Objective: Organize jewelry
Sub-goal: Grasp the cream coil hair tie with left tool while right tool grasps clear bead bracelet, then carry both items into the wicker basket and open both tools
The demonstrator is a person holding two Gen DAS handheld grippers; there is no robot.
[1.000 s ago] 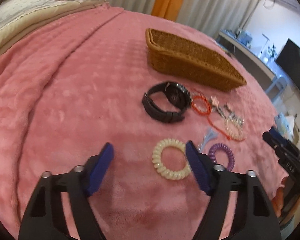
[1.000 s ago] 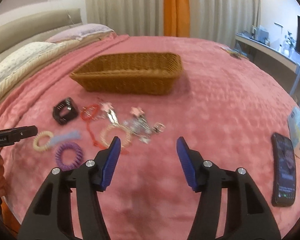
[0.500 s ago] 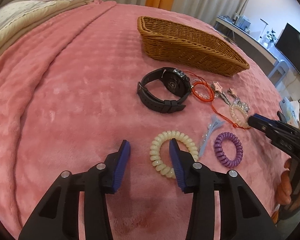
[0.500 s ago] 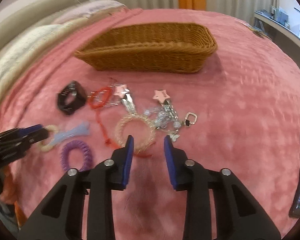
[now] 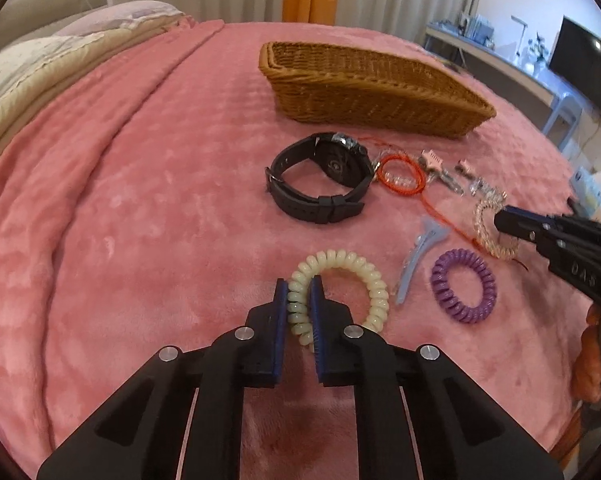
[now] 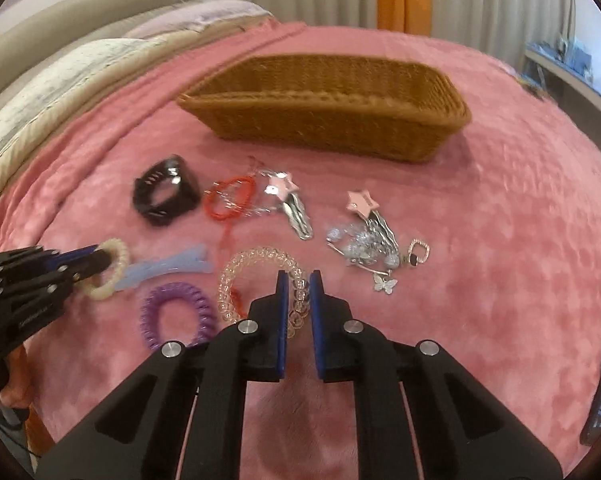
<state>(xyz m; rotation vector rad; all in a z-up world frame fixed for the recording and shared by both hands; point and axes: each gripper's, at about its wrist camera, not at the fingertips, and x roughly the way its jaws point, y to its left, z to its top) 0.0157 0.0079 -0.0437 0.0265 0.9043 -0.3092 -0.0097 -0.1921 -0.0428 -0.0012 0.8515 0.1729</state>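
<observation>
Both grippers are down on the pink blanket point(image 5: 140, 208) at once! The left gripper point(image 5: 298, 284) has its blue jaws pinched on the near-left arc of the cream spiral hair tie point(image 5: 340, 268), which lies flat on the bedspread. The right gripper point(image 6: 299, 280) has its jaws clamped across the near edge of the clear beaded bracelet point(image 6: 256, 264), also on the blanket. Between them sit the purple spiral tie point(image 5: 462, 286) and the light blue hair clip point(image 5: 420, 256). Farther back lie the black watch point(image 5: 320, 184), the red cord bracelet point(image 5: 400, 176) and the star hair clips point(image 6: 292, 204), with the wicker basket point(image 5: 372, 88) beyond them all.
</observation>
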